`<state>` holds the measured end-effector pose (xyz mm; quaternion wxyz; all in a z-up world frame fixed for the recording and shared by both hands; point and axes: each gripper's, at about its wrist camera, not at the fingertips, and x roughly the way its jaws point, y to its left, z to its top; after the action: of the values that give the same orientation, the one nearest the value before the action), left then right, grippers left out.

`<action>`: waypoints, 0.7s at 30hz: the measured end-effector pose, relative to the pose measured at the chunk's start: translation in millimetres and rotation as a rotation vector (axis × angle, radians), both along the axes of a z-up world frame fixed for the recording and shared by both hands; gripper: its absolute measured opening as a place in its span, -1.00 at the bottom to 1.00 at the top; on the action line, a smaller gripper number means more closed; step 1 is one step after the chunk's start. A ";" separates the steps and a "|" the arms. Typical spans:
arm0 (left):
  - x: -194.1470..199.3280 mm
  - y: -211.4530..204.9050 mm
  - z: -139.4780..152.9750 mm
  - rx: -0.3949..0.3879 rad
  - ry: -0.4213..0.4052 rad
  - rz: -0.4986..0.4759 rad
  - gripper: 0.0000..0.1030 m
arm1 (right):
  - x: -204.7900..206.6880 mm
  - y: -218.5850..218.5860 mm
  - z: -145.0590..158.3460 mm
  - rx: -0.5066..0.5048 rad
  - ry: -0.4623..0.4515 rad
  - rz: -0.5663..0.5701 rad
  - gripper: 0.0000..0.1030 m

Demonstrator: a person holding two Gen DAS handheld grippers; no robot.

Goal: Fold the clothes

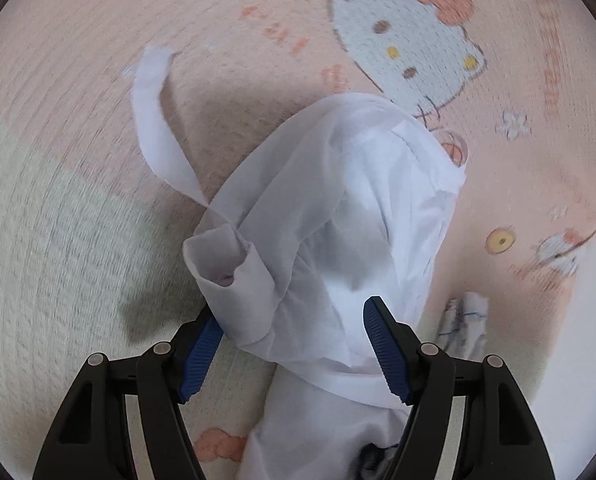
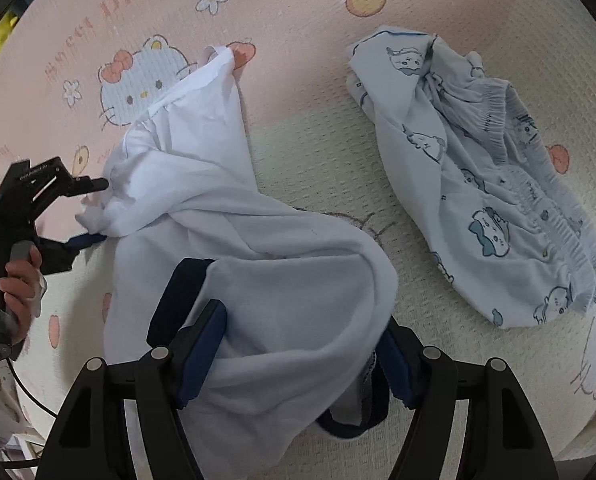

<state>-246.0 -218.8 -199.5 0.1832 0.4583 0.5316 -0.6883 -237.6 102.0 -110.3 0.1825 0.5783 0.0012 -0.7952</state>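
Note:
A crumpled white garment [image 1: 338, 208] lies on the mat, with a long strip [image 1: 154, 128] trailing to the upper left. My left gripper [image 1: 294, 316] stands open with the bunched cloth between its blue pads; a fold covers the left fingertip. In the right wrist view the same white garment [image 2: 258, 248] spreads from the left gripper [image 2: 100, 210] down to my right gripper [image 2: 298, 320]. The right gripper's jaws stand wide apart, and the cloth drapes between them and hides the right fingertip. A dark navy trim [image 2: 178, 300] shows beside the left finger.
Pale blue shorts [image 2: 478, 200] printed with cartoon animals lie crumpled to the right; a corner of them [image 1: 464, 324] shows in the left wrist view. Everything rests on a pink and cream cartoon-cat mat [image 2: 318, 140]. A person's hand [image 2: 18, 280] holds the left gripper's handle.

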 end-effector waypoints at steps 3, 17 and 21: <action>-4.1 3.1 4.0 -0.081 -0.021 -0.054 -0.03 | 0.5 -4.0 -3.5 0.021 0.009 -0.005 0.39; -18.7 -1.5 25.3 -0.062 0.045 -0.078 -0.79 | 23.6 -11.1 25.8 0.127 0.192 0.101 -0.44; -46.6 -2.9 63.3 -0.132 0.116 -0.148 -0.79 | 30.3 -11.2 40.9 0.180 0.251 0.126 -0.50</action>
<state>-292.6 -221.7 -136.3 0.1304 0.4427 0.4596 -0.7588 -207.3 90.8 -69.4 0.1777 0.4872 0.1316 -0.8448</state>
